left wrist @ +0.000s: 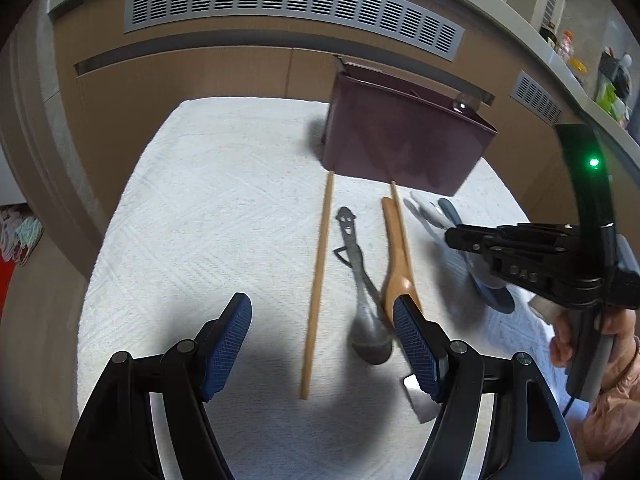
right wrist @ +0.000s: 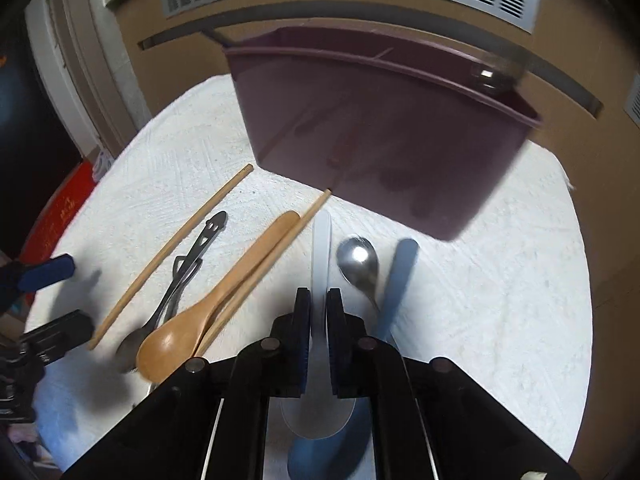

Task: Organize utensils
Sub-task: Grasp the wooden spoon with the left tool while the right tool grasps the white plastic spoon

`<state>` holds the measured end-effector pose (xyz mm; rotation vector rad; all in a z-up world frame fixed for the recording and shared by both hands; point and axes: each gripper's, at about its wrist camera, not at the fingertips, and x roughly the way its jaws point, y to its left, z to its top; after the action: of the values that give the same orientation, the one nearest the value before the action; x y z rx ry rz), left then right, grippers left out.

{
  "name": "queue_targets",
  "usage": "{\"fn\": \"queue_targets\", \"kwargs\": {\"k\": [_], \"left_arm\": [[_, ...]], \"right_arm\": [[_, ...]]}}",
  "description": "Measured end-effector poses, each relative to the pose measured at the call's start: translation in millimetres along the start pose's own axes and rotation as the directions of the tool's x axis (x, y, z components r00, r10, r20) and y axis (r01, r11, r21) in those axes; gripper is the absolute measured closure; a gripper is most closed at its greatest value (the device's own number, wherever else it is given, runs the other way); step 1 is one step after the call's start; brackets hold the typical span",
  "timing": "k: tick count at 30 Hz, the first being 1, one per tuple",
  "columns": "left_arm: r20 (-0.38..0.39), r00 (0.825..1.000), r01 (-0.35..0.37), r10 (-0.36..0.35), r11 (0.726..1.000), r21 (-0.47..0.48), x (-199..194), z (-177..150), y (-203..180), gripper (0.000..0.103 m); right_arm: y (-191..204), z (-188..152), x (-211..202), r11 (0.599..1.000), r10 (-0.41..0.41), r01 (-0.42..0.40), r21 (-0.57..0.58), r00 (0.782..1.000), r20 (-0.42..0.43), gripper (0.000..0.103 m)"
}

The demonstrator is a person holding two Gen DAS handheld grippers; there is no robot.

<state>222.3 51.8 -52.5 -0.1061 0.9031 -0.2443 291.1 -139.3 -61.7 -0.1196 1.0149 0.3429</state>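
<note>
The right gripper (right wrist: pixel 319 308) is clenched on the handle of a pale translucent spoon (right wrist: pixel 321 240); its fingers (right wrist: pixel 303 320) press the handle from both sides. The spoon's bowl lies under the gripper body, seen only as a faint rounded shape, and a blue spoon (right wrist: pixel 398 280) beside it is likewise half covered, its bowl a blurred patch below the fingers. A steel spoon (right wrist: pixel 357 262) lies between those two handles, its stem running out of sight behind the right finger.

The maroon bin (right wrist: pixel 380 128) stands at the far side of the white towel (right wrist: pixel 500 300) that covers the bench; its inside is mostly hidden by its near wall, and a clear rounded thing at its far right corner is too blurred to name. All the utensils lie just in front of the bin, handles pointing toward it. From the bin's left corner outward: one chopstick (left wrist: pixel 318 280), a dark metal spoon with a cut-out handle (left wrist: pixel 352 248), a wooden spoon (left wrist: pixel 394 252) with a second chopstick (left wrist: pixel 402 224) touching its side.

The left gripper (left wrist: pixel 322 332) hangs released above the dark spoon's bowl, nothing between its blue-padded fingers (left wrist: pixel 230 344); a small shiny piece by its right finger is cut off. A hand (left wrist: pixel 576 340) holds the right gripper's handle at the frame edge.

Behind the bin runs a brown panelled wall with a grey vent grille (left wrist: pixel 292 4); a cluttered shelf at far right is indistinct.
</note>
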Motion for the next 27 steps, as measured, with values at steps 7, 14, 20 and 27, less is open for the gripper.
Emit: {"fn": "queue_targets", "kwargs": {"k": [7, 14, 20, 27], "left_arm": [[0.03, 0.993, 0.114, -0.118, 0.987, 0.114, -1, -8, -31, 0.054], [0.011, 0.999, -0.046, 0.044, 0.962, 0.269, 23, -21, -65, 0.053], [-0.014, 0.999, -0.026, 0.029, 0.986, 0.165, 41, -14, -59, 0.054], [0.076, 0.997, -0.042, 0.028, 0.983, 0.182, 24, -8, -57, 0.072]], "right_arm": [[-33, -28, -53, 0.995, -0.007, 0.0, 0.1, 0.998, 0.069, 0.096], [-49, -45, -69, 0.989, -0.038, 0.023, 0.147, 0.994, 0.104, 0.096], [-48, -49, -70, 0.989, -0.031, 0.015, 0.146, 0.994, 0.105, 0.096], [-49, -53, -69, 0.988, -0.028, 0.012, 0.157, 0.995, 0.1, 0.096]]}}
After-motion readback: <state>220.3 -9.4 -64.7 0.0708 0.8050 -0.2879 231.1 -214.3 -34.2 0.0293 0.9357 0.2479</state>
